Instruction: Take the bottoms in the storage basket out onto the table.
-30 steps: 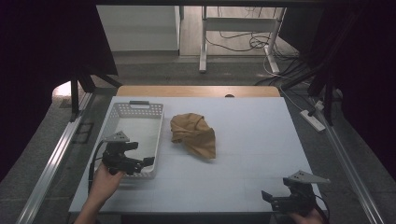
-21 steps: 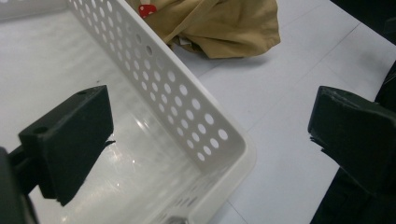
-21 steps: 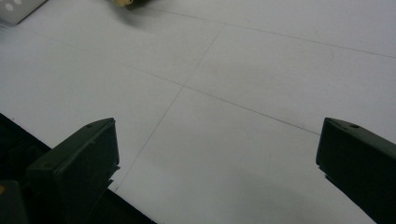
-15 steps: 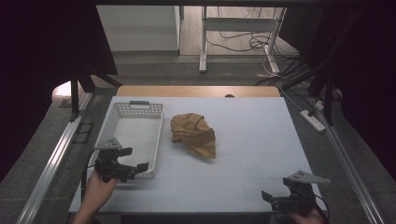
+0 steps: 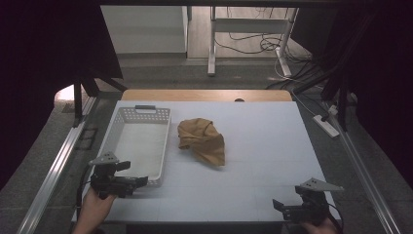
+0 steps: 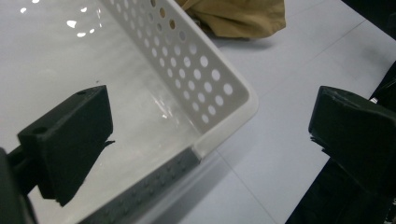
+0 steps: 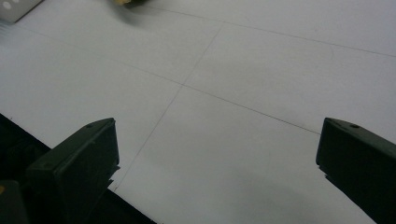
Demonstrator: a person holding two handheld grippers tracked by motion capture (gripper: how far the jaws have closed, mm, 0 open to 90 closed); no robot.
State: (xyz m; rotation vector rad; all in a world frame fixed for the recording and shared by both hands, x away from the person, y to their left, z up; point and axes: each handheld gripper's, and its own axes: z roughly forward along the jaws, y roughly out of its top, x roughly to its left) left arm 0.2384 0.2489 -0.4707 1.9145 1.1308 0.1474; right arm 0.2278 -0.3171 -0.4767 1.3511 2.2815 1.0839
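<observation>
A white table (image 5: 253,146) spans the high view, a wooden strip along its far edge. On its left part lies a white perforated basket (image 5: 160,146) with a grey handle at the far end; just right of it, apart from its wall, lies a crumpled tan cloth (image 5: 202,141).

The left gripper (image 5: 139,181) sits at the basket's near right corner, a hand (image 5: 92,209) behind it; the right gripper (image 5: 277,205) rests at the table's near right edge, well apart from cloth and basket.

The left gripper view adds detail that the high view lacks: the basket's (image 6: 224,88) rounded corner lies between the two jaws, which stand wide apart, one over the basket floor, the other outside over the table (image 6: 289,93). A grey strip runs along the near rim, and the cloth's (image 6: 238,16) edge shows beyond the basket wall.

The right gripper view shows its jaws spread wide over bare table (image 7: 261,70), crossed by thin seam lines, with nothing between them. A blurred scrap of cloth (image 7: 122,2) and a basket corner (image 7: 16,9) sit at the top left.
</observation>
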